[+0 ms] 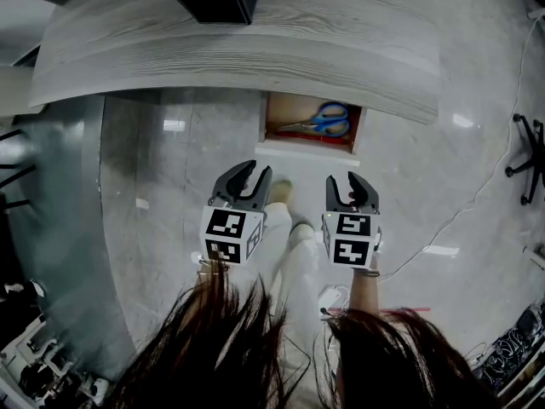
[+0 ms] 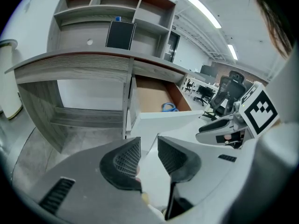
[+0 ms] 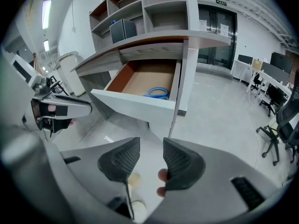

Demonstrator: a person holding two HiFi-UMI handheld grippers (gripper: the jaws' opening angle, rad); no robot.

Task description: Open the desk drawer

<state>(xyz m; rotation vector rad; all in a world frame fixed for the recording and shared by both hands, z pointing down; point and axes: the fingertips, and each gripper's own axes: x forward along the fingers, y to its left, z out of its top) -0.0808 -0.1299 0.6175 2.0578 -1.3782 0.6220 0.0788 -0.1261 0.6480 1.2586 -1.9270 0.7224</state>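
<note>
Drawer [image 1: 306,153] out, scissors [image 1: 328,119] inside, left gripper [image 1: 255,175], right gripper [image 1: 347,186] agape before front edge

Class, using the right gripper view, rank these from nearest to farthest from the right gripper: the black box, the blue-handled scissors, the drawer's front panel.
From the right gripper:
1. Drawer's front panel, just ahead of the open jaws.
2. Blue-handled scissors, behind that panel, lying inside at the right.
3. Black box, highest and farthest back, left of centre.
</note>
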